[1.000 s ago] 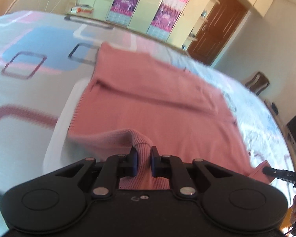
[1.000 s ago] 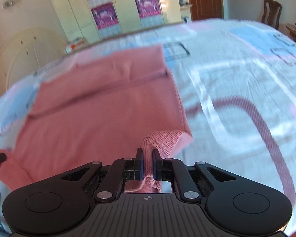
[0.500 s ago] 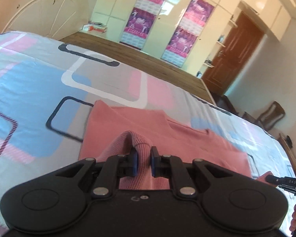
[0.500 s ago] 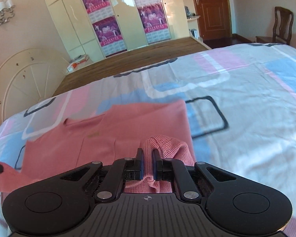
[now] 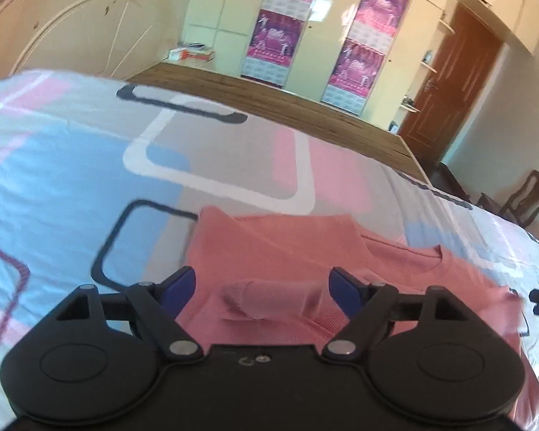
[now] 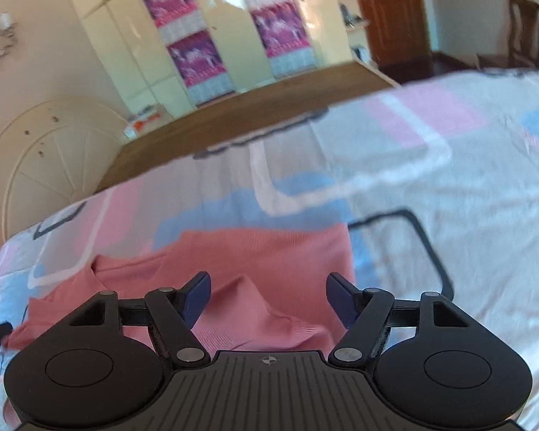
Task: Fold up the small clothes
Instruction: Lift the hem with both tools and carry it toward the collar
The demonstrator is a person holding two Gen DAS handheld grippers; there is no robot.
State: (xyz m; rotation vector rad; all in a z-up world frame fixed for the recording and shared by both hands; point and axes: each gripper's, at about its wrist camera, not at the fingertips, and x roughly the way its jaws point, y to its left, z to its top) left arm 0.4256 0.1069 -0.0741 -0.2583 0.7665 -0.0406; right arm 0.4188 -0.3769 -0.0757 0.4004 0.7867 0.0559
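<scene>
Garment: pink knit top (image 5: 269,248), folded, lying flat on the bed (image 5: 72,179); lower centre of both wrist views, long axis running left to right across the frame.
Left gripper (image 5: 262,289): jaws opening, pads clear of the ribbed hem bunched between them; released.
Right gripper (image 6: 267,296): jaws opening, a raised peak of the hem between them, untouched; released.
Nearer hand: neither; each sits over 1 end of the folded edge.
Key relation: cloth lies directly ahead of and below both.
Surroundings: wardrobe (image 5: 233,18) and door (image 5: 460,82) in the upper frame, well apart.
Obstructions: none seen.
</scene>
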